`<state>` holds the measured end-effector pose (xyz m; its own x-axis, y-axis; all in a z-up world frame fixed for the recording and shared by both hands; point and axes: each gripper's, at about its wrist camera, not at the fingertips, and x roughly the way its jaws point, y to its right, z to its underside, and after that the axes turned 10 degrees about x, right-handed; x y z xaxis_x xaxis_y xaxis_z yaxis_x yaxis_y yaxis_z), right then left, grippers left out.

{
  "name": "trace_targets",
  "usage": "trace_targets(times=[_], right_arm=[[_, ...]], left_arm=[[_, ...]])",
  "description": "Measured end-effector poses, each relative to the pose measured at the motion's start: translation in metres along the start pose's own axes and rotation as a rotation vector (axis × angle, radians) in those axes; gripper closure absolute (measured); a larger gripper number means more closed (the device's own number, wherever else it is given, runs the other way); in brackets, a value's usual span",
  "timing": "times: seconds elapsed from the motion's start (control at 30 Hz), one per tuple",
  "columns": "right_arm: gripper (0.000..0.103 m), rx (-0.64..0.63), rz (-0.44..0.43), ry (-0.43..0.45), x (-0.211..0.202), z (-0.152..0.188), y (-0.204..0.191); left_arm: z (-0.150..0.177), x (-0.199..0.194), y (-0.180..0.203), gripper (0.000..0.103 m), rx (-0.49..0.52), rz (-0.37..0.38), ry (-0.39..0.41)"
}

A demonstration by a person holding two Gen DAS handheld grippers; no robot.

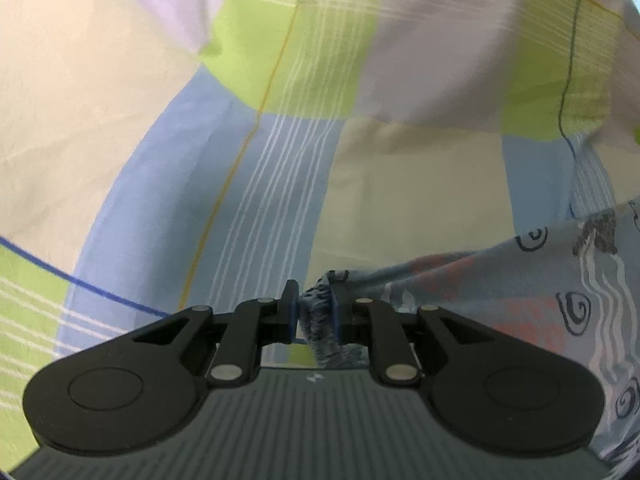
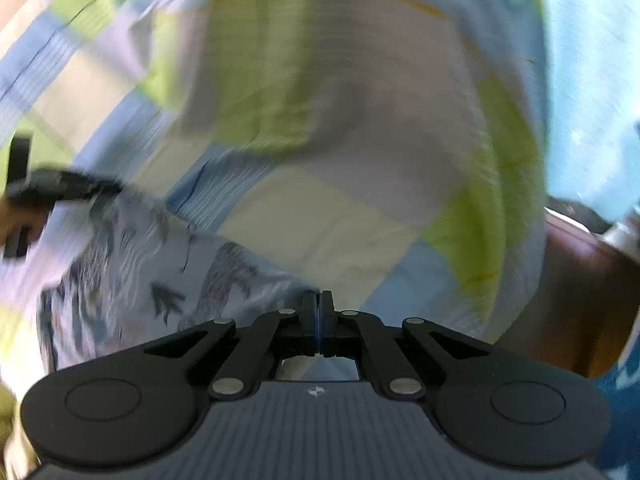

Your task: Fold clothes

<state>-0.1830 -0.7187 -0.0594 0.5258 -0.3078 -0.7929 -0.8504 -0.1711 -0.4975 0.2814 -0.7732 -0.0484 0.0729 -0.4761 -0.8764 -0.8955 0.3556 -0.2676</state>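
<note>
both tongs [image 1: 314, 312] [image 2: 319, 322] pinch the printed garment's [image 1: 500, 300] edge over checked bedding [image 1: 280, 140].

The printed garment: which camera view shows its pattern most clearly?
The left wrist view: the printed garment is sharp, with spirals and wavy lines, bunched in the left gripper. The right wrist view blurs it.

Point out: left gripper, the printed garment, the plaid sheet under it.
left gripper [image 1: 314, 314], left wrist view, midway between the fingertips, shut on bunched cloth.
printed garment [image 1: 500, 292], left wrist view, on its stretched patterned body.
plaid sheet [image 1: 280, 184], left wrist view, on a blue white-striped patch.
</note>
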Motion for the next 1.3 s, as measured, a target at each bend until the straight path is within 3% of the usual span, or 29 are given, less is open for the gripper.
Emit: trace_targets(times=[0.07,0.1,0.17,0.23,0.3,0.43,0.6,0.73,0.87,0.97,1.07,1.17,1.2,1.27,1.3], right_arm=[[0.102,0.015,0.018,0.006,-0.001,0.0,0.003],[0.095,0.029,0.012,0.007,-0.002,-0.001,0.004],[0.091,0.034,-0.039,0.013,-0.008,0.0,-0.001],[0.072,0.014,-0.092,-0.022,-0.007,0.001,-0.009],[0.072,-0.002,-0.119,-0.084,0.0,0.004,-0.016],[0.069,-0.019,-0.057,-0.204,0.015,0.012,-0.018],[0.069,-0.143,-0.036,-0.207,-0.012,0.018,-0.042],[0.069,-0.28,-0.076,-0.266,-0.028,0.036,-0.085],[0.069,-0.434,-0.144,-0.335,-0.035,0.08,-0.136],[0.066,-0.523,-0.183,-0.357,-0.038,0.122,-0.173],[0.064,-0.559,-0.188,-0.37,-0.035,0.172,-0.202],[0.058,-0.54,-0.183,-0.398,-0.032,0.22,-0.22],[0.051,-0.528,-0.183,-0.411,-0.031,0.236,-0.225],[0.04,-0.523,-0.19,-0.425,-0.028,0.265,-0.236],[0.037,-0.527,-0.191,-0.425,-0.026,0.278,-0.241]], left_arm=[[0.0,0.0,0.0,0.083,-0.011,-0.002,-0.015],[0.0,-0.001,-0.001,0.079,-0.02,-0.004,-0.016],[0.001,-0.007,-0.004,0.072,-0.044,-0.016,-0.012],[0.003,-0.016,-0.009,0.071,-0.075,-0.038,-0.003],[0.018,-0.034,-0.01,0.07,-0.106,-0.055,-0.024],[0.048,-0.071,-0.011,0.064,-0.168,-0.09,-0.067],[0.086,-0.117,-0.012,0.062,-0.245,-0.134,-0.12],[0.129,-0.15,-0.008,0.062,-0.311,-0.162,-0.178],[0.176,-0.169,-0.007,0.062,-0.398,-0.16,-0.208],[0.202,-0.16,-0.016,0.062,-0.528,-0.099,-0.165],[0.209,-0.146,-0.019,0.061,-0.572,-0.032,-0.127],[0.216,-0.132,-0.021,0.061,-0.615,0.036,-0.088],[0.218,-0.127,-0.022,0.061,-0.629,0.058,-0.075],[0.217,-0.12,-0.019,0.069,-0.554,0.064,-0.085],[0.218,-0.119,-0.018,0.093,-0.51,0.055,-0.097]])
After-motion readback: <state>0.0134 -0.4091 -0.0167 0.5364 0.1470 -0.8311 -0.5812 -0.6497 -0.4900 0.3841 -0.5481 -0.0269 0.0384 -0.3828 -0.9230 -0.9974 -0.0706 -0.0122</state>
